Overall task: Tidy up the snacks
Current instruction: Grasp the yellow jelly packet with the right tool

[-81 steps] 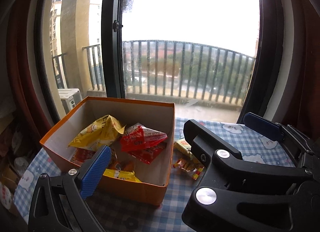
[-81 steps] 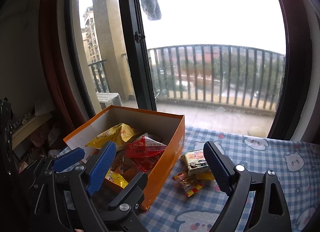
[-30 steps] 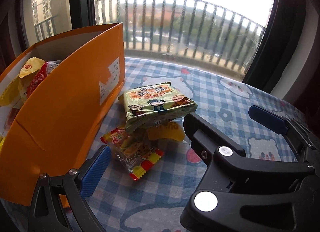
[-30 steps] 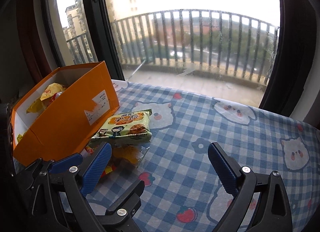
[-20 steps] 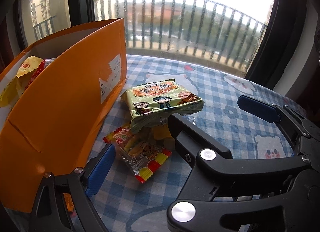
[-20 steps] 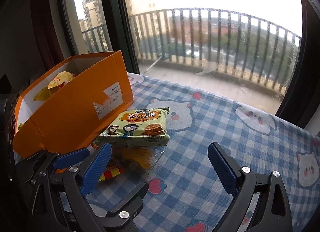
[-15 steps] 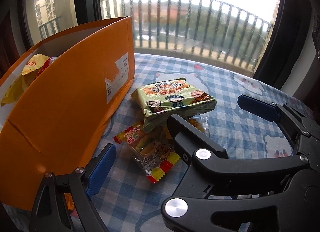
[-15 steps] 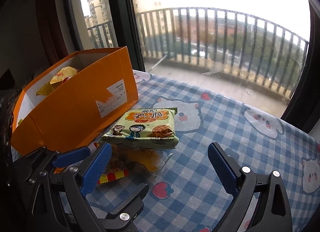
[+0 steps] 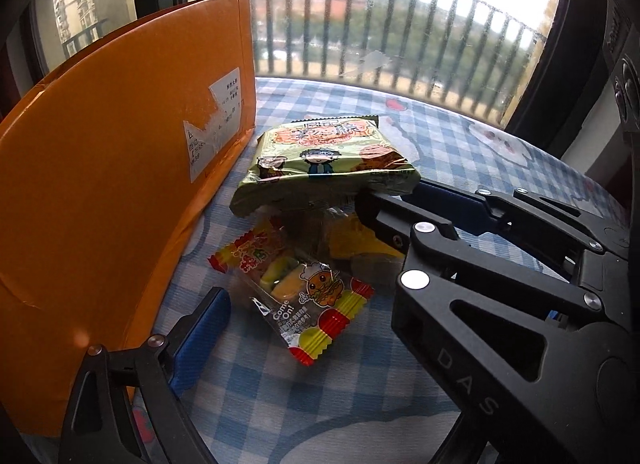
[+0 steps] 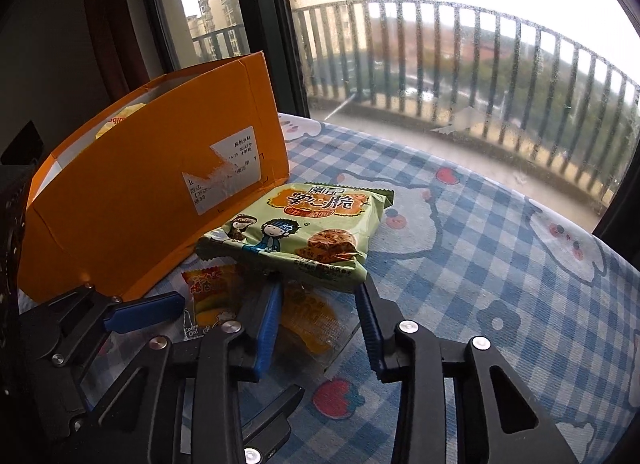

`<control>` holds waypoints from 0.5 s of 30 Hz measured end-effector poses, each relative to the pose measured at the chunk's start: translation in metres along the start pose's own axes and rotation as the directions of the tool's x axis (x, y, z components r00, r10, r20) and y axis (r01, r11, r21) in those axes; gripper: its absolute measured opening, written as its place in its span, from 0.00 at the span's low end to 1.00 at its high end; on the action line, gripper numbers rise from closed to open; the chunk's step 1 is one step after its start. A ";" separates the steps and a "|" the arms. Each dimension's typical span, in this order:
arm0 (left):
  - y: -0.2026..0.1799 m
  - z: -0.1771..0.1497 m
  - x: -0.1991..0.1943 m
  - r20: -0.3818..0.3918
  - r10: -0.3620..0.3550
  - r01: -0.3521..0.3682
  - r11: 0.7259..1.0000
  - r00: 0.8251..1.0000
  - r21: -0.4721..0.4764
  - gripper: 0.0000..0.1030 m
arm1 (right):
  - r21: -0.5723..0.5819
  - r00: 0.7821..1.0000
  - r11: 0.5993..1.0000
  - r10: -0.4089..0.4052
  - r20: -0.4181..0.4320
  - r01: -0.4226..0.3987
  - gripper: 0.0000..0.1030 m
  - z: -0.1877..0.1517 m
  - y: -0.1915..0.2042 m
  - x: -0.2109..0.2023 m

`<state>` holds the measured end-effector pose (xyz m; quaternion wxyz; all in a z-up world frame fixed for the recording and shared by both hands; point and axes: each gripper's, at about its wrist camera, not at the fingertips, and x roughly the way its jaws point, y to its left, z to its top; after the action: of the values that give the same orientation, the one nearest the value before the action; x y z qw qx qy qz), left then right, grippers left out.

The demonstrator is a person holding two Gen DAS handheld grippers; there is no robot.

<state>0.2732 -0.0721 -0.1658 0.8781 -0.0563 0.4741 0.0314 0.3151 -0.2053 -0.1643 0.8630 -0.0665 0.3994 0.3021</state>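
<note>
On the checked tabletop [image 9: 460,135], left wrist view: orange box [image 9: 120,167] stands at left, its near wall facing the camera, contents hidden from here. Three snacks lie outside it, just beside that wall: green pack [image 9: 324,155] on top, candy bag [image 9: 296,288] in front, yellow pack [image 9: 352,244] half under the green one. Left tool [image 9: 320,260] is spread wide around the pile, its near finger by the candy bag, nothing pinched. Right tool [image 9: 404,199] comes in from the right with its tips under the green pack's edge; whether it pinches anything is hidden here. Over in the right wrist view: right tool [image 10: 320,304] has just been closing, jaws now narrow, with the yellow pack [image 10: 308,316] between the pads, which look to press its clear wrapper, so I read it as gripped. Green pack [image 10: 304,232] rests across the fingertips, candy bag [image 10: 208,296] to the left, touching the pile. Box [image 10: 152,183] shows a bit of yellow wrapper over its rim, so some snacks are already in. Judgement: task partly done; three packs remain out, one being picked now, none lifted off the tabletop yet.
</note>
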 end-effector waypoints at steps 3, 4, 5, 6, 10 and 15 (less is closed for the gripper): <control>-0.002 -0.001 0.001 0.003 0.014 -0.014 1.000 1.000 0.016 0.93 | -0.004 1.000 1.000 0.014 0.000 -0.014 0.13 -0.002 0.001 -0.003; -0.002 -0.001 0.002 0.004 0.013 -0.013 1.000 1.000 0.019 0.93 | -0.007 1.000 1.000 0.017 -0.004 -0.017 0.11 -0.002 0.003 -0.004; -0.003 -0.001 0.002 0.003 0.014 -0.014 1.000 1.000 0.024 0.93 | -0.009 1.000 1.000 0.016 -0.007 -0.017 0.11 -0.003 0.004 -0.005; -0.003 -0.001 0.002 0.003 0.014 -0.014 1.000 1.000 0.028 0.93 | -0.010 1.000 1.000 0.018 -0.010 -0.019 0.11 -0.003 0.004 -0.006; -0.004 -0.003 0.001 -0.003 0.010 -0.010 0.999 1.000 0.046 0.93 | -0.003 0.999 1.000 0.020 -0.028 -0.020 0.11 -0.007 0.005 -0.010; 0.000 -0.007 -0.004 -0.009 -0.031 0.031 0.998 0.999 0.053 0.93 | 0.021 0.998 1.000 0.016 -0.066 -0.015 0.11 -0.014 0.006 -0.018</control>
<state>0.2654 -0.0725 -0.1661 0.8777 -0.0402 0.4775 0.0050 0.2936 -0.2138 -0.1594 0.8476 -0.0644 0.4313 0.3024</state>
